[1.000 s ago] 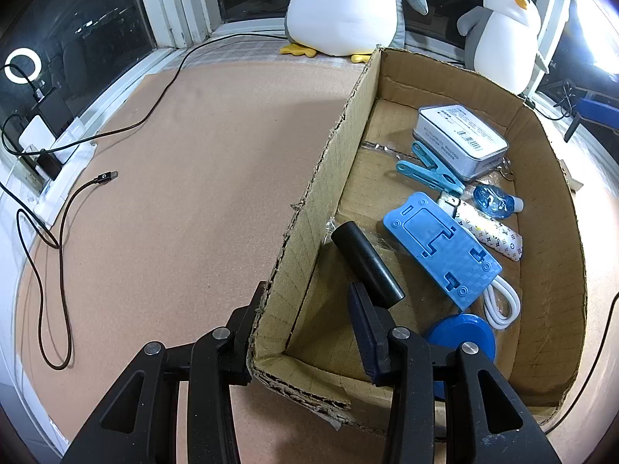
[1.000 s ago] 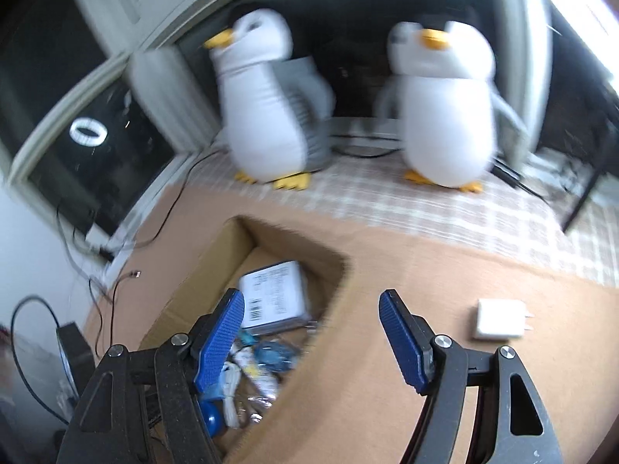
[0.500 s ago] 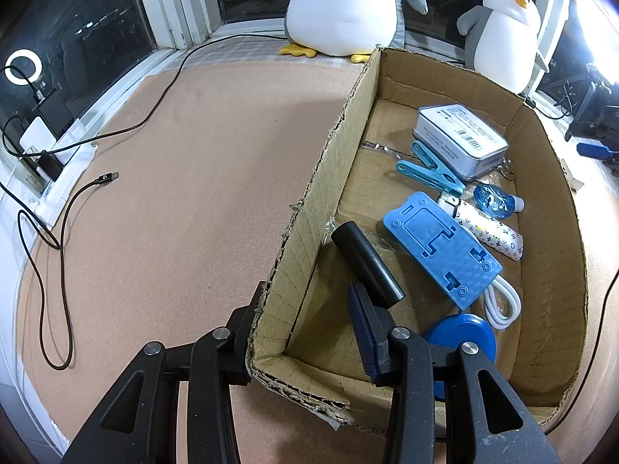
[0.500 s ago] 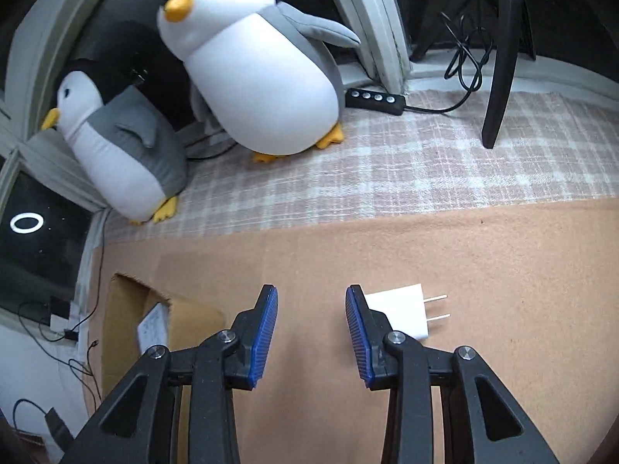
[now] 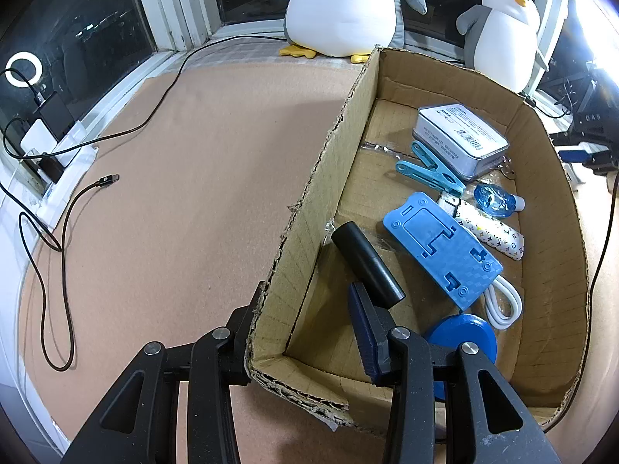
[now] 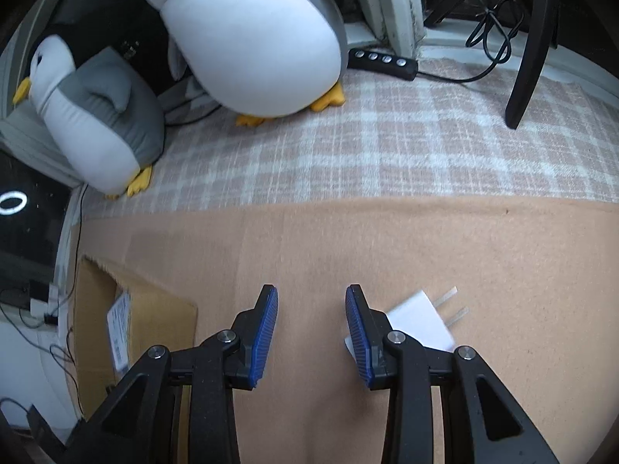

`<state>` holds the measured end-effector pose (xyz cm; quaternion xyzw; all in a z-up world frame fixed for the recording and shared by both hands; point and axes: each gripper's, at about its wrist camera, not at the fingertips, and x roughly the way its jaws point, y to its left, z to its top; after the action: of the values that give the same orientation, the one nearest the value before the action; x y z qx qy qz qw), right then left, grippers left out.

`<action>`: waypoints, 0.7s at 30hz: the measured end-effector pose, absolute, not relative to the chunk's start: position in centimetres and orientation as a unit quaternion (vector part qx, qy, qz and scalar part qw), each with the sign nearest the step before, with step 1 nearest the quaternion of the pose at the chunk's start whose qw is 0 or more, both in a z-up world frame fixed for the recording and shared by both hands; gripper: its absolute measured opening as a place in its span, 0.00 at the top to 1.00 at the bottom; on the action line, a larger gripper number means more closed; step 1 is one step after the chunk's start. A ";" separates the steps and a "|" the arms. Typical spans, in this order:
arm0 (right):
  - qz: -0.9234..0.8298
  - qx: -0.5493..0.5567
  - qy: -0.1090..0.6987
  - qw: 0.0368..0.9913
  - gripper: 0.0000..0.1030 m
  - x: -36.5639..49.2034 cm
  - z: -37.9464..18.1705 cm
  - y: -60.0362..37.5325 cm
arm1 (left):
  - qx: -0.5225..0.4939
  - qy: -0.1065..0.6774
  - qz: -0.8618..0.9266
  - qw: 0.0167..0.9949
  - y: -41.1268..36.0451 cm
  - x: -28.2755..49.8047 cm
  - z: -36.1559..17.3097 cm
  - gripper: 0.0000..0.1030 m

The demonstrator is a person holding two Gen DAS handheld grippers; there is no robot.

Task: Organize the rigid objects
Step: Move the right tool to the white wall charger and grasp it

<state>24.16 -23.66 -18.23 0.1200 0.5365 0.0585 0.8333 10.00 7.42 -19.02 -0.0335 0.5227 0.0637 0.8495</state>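
With its jaws straddling the near left wall of the cardboard box [image 5: 309,208], left gripper [image 5: 305,321] parked at that corner, one finger outside and one inside, jaws apart with a clear gap on the inner side; cannot tell whether the outer finger touches the wall. Inside the box: black cylinder [image 5: 367,265] nearest the inner finger, blue phone stand [image 5: 441,247] beside it, blue disc [image 5: 460,338] and white cable [image 5: 503,305] at the near end, patterned tube [image 5: 489,232], small blue bottle [image 5: 495,199], blue clip [image 5: 429,168] and grey tin [image 5: 458,137] farther back. Right gripper [image 6: 311,332] low over the tan worktop [image 6: 387,239], jaws apart and holding nothing. White charger plug [image 6: 419,323] flat on the worktop, partly hidden behind the right finger, prongs pointing away to the right. Two plush penguins [image 6: 251,38] beyond, on the checked cloth [image 6: 406,147].
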 end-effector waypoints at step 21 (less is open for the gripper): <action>0.044 -0.022 0.498 0.866 0.38 16.2 -16.7 -26.8 | -0.033 0.522 0.065 0.850 7.2 9.9 -18.9 0.58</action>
<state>16.17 -26.75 -16.71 -0.0222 0.4977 0.0442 0.8659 9.90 7.24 -18.92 -0.0330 0.5215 0.0648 0.8501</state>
